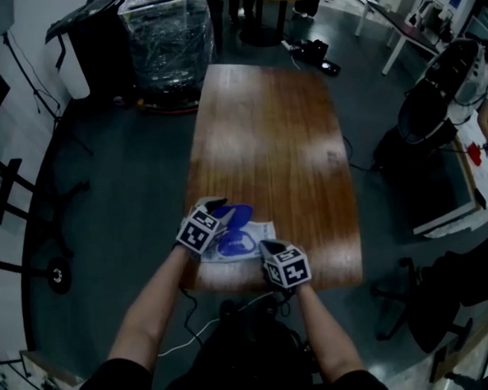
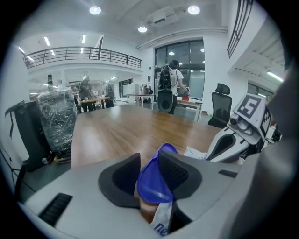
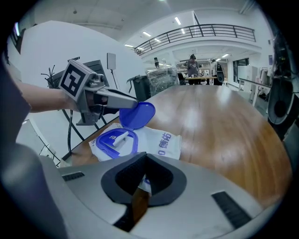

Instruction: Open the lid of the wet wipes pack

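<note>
While the right gripper pinches the pack at the table's six o'clock edge, the left gripper, clamped on the raised blue lid, should probably fold it toward eleven o'clock without lifting the pack.

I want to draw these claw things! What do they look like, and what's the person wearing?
Both the left gripper and right gripper have smooth light-grey shells with black ridged pads inside the jaws. Each carries a cube covered in black-and-white square markers. The person wears dark short sleeves.
</note>
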